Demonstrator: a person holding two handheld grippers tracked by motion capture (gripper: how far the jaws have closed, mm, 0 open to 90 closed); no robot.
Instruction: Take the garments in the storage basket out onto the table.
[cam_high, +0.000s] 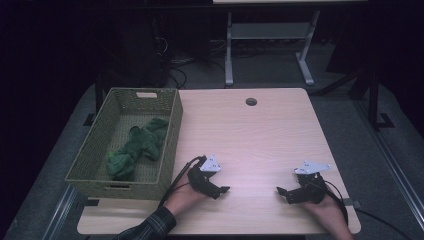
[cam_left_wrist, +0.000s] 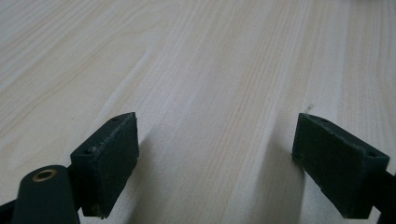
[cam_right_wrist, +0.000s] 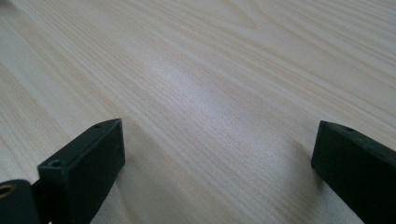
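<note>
A woven olive basket (cam_high: 171, 129) stands at the table's left side with a crumpled green cloth (cam_high: 137, 146) lying inside it. My left gripper (cam_high: 224, 189) rests low over the wooden table (cam_high: 250, 135) near the front, just right of the basket, jaws wide apart and empty (cam_left_wrist: 217, 163). My right gripper (cam_high: 281, 192) sits near the front right, pointing left toward the other one, also open with bare wood between its jaws (cam_right_wrist: 217, 163).
A round cable hole (cam_high: 251, 101) lies near the table's far edge. Beyond the table are a desk's metal legs (cam_high: 229, 50) and cables on the dark floor. The basket's right wall stands close to my left hand.
</note>
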